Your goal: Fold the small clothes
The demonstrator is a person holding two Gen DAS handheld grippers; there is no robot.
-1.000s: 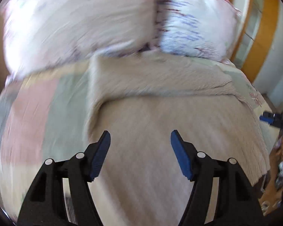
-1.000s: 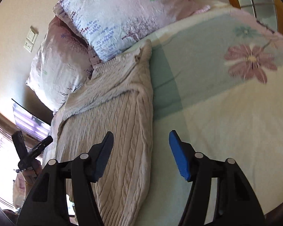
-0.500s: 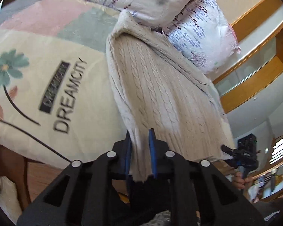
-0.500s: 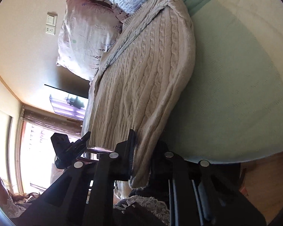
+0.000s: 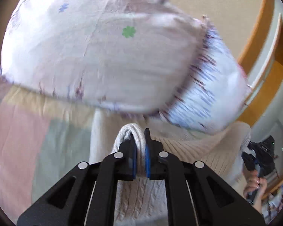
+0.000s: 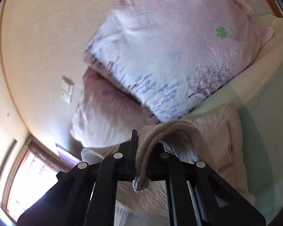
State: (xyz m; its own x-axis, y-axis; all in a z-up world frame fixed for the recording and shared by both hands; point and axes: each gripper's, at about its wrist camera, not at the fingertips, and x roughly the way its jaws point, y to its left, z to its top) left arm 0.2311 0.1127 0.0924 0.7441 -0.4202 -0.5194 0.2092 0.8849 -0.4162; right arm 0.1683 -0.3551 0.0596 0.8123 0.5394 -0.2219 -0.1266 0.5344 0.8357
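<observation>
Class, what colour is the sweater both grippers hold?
Beige sweater, cable-knit; clearest in the left wrist view.

Two pale pink printed pillows (image 6: 171, 52) lean against a beige wall (image 6: 43, 30), which carries a white switch plate (image 6: 67, 92). Below them spreads a bedspread (image 5: 18, 141) in pink, green and cream blocks. Orange-brown wooden trim (image 5: 258, 37) curves along one side, and bright daylight floods through a window (image 6: 24, 184).

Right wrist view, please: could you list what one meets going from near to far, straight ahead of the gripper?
right gripper shut on the sweater → blue-printed pillow → wall
</observation>
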